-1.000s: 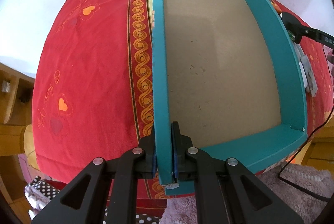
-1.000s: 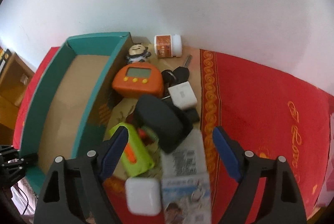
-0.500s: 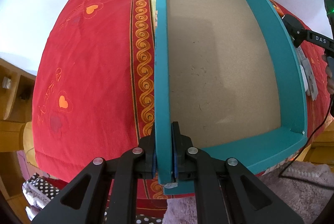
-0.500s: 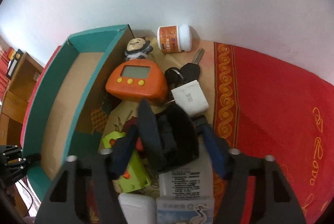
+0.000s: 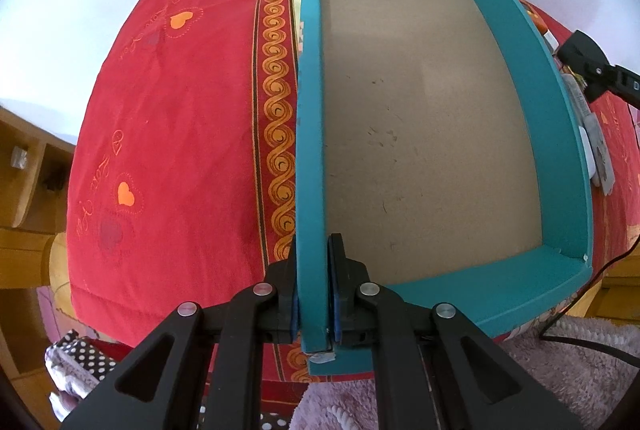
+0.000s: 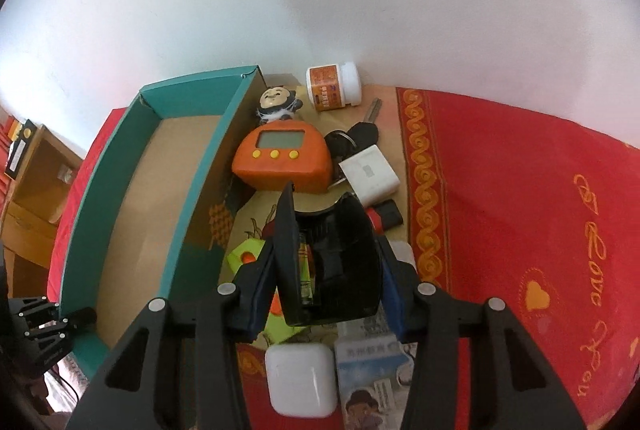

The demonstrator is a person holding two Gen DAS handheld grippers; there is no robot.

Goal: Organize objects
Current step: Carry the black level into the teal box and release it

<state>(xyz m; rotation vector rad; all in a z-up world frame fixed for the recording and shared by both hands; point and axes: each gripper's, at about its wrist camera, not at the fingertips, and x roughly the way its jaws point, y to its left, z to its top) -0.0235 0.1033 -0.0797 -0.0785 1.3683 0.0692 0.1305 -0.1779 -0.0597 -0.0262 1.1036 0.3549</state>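
A teal cardboard box [image 5: 560,133] with a bare brown floor lies on the red cloth. My left gripper [image 5: 312,294] is shut on its left wall near the front corner. The box also shows in the right wrist view [image 6: 92,197]. My right gripper [image 6: 324,270] is shut on a black open-lidded case [image 6: 344,270], held above a pile of small objects beside the box: an orange digital clock [image 6: 284,157], a figurine [image 6: 276,103], a pill bottle [image 6: 334,87], keys [image 6: 360,133], a white charger [image 6: 370,173], a green toy [image 6: 244,258], a white earbud case [image 6: 300,378].
The red embroidered cloth [image 5: 168,133] covers the table; a white wall stands behind. Wooden shelves [image 5: 24,181] stand at the left. Cards and packets [image 6: 372,370] lie near the front of the pile. A pink fluffy rug [image 5: 580,370] lies below the table's front edge.
My right gripper has closed on the black case and lifted it a little, moving in toward the pile. My left gripper still holds the box wall; the box shifted slightly.
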